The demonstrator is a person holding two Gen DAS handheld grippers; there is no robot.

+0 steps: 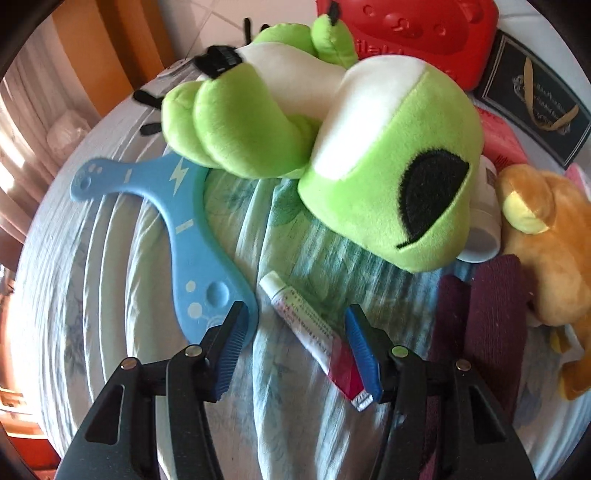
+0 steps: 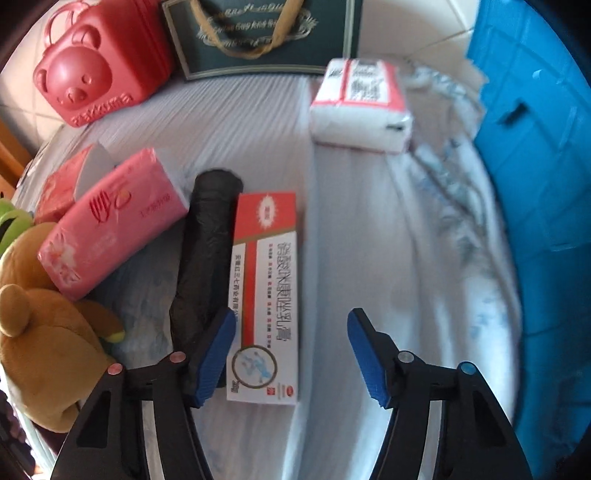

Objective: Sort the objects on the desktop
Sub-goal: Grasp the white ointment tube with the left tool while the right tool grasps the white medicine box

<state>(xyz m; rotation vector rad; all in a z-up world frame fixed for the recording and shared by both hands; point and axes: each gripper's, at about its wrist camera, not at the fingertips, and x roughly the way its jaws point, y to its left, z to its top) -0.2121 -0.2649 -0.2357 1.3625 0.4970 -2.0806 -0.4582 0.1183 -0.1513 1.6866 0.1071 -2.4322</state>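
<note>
In the left wrist view my left gripper (image 1: 295, 343) is open and empty above the pale cloth. A small white ointment tube (image 1: 314, 336) with a red end lies between its fingers, close to the right one. A green plush frog (image 1: 332, 155) lies just ahead, and a blue boomerang (image 1: 184, 236) lies to the left. In the right wrist view my right gripper (image 2: 291, 350) is open and empty. A red and white medicine box (image 2: 266, 295) lies between its fingers, near the left one. A black rolled bag (image 2: 203, 266) lies beside the box.
A brown plush bear (image 2: 44, 325) and pink tissue packs (image 2: 110, 221) lie at the left. A red bear-faced case (image 2: 92, 66), a dark gift bag (image 2: 258, 33) and a white tissue pack (image 2: 362, 107) stand further back. A blue bin (image 2: 535, 184) is on the right. A maroon cloth (image 1: 487, 325) and a white jar (image 1: 484, 229) lie right of the frog.
</note>
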